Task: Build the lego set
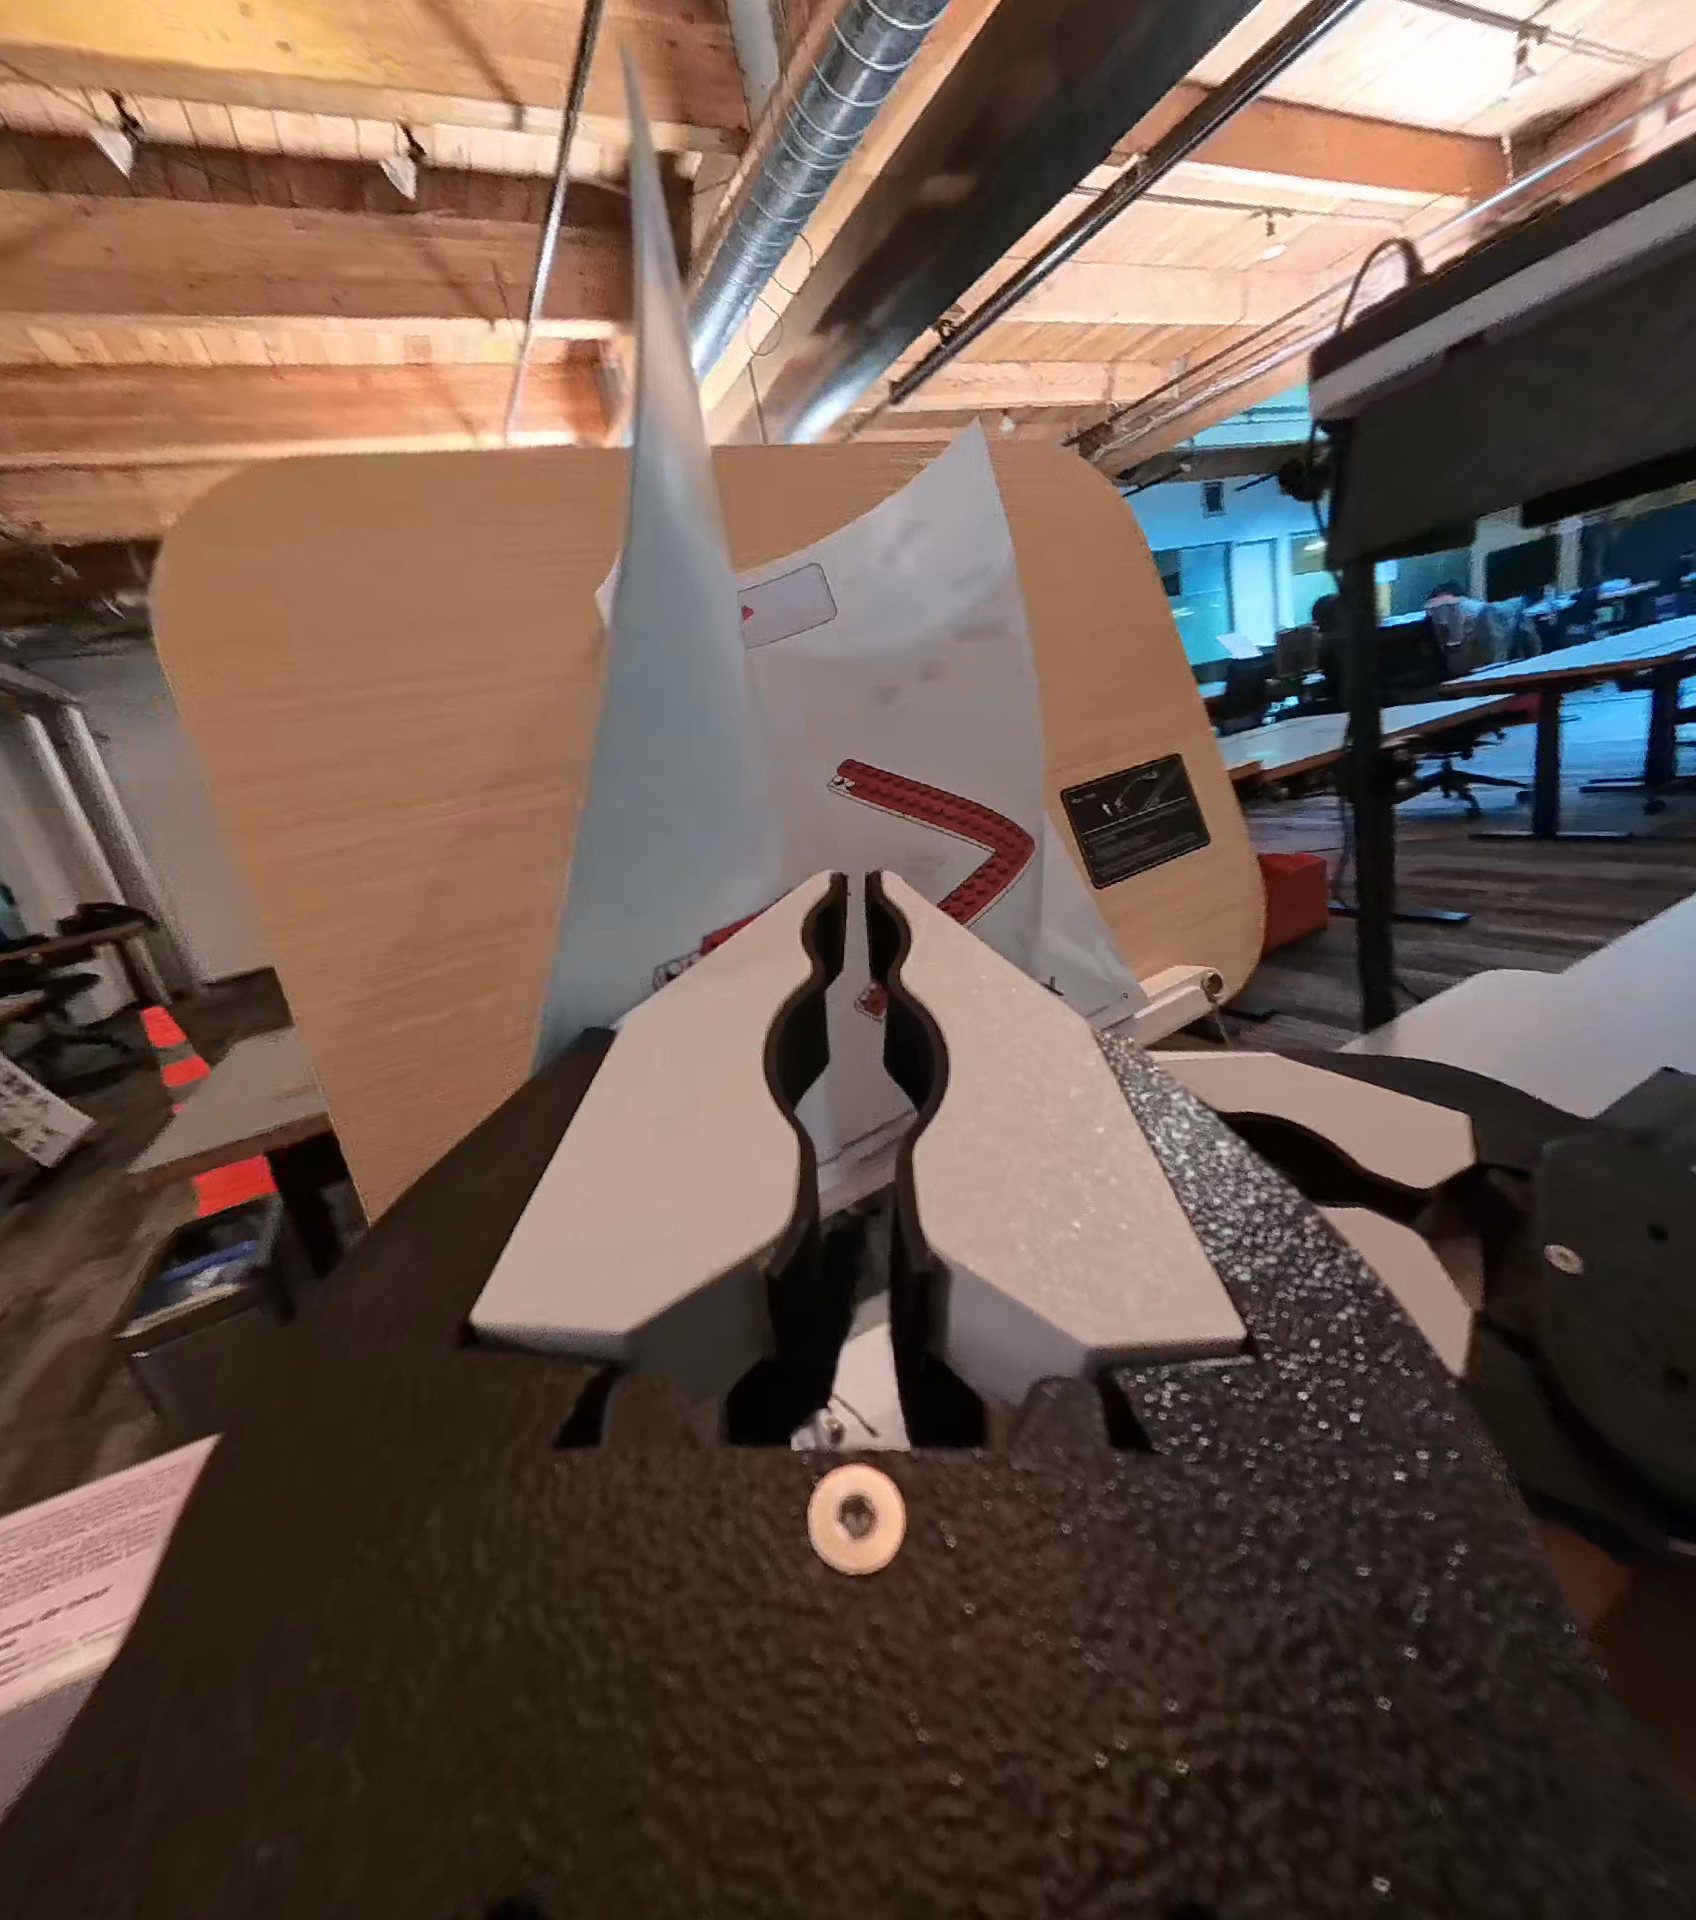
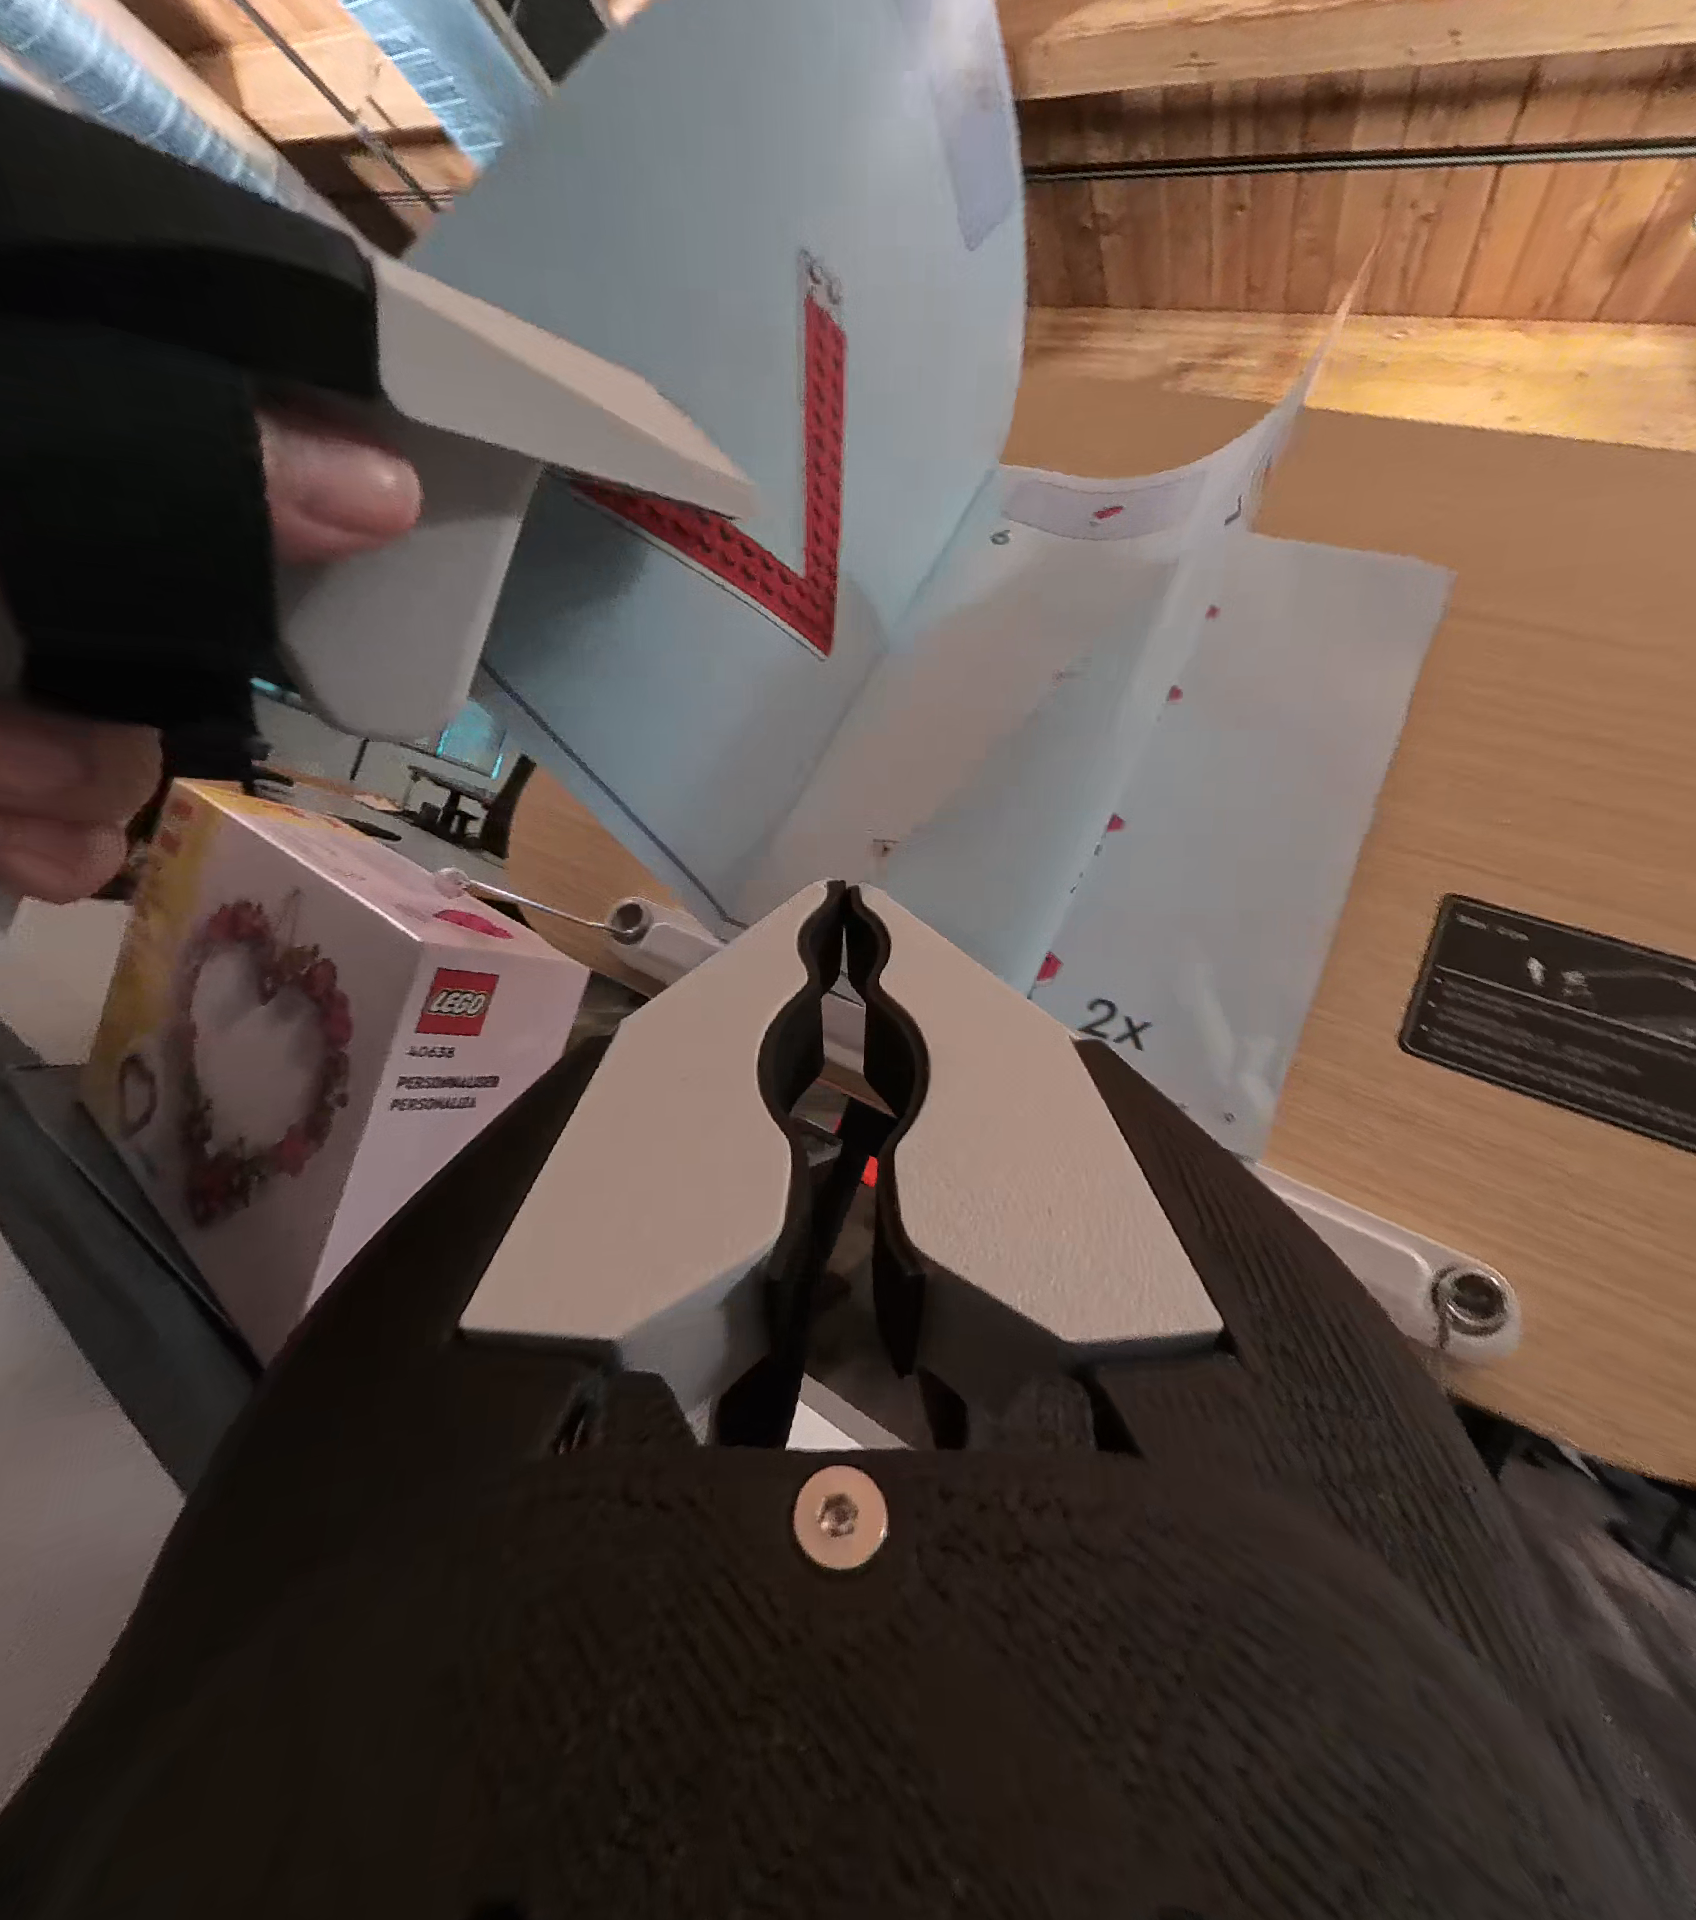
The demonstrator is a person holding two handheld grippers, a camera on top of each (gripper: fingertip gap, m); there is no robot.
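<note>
Two tools were both on the instruction booklet [image 2: 927,727], held up in the air in front of a tipped-up wooden tabletop [image 1: 387,727]. Leftmost in the right wrist view stood the set's box [image 2: 304,1049], upright on a grey surface, untouched. Next came the left tool [image 2: 553,457], seen from the side with a person's fingers [image 2: 335,488] round its handle; its tips pinched the pale blue page with the red V-shaped plate drawing. In its own view the left tool [image 1: 854,883] showed jaws nearly together, a thin gap at the tips with paper in it. Right of that, the right tool [image 2: 839,899] had jaws pressed closed at the tips, apparently on the booklet's lower edge near the fold, though the contact was partly hidden.

Booklet looked light, thin and floppy: pages curled and fanned freely. Judged easy to crease or tear, slippery between smooth pads. Best hold seemed near the spine or a page corner, pinching gently, one tool steadying while the other turned. No loose bricks in view.
</note>
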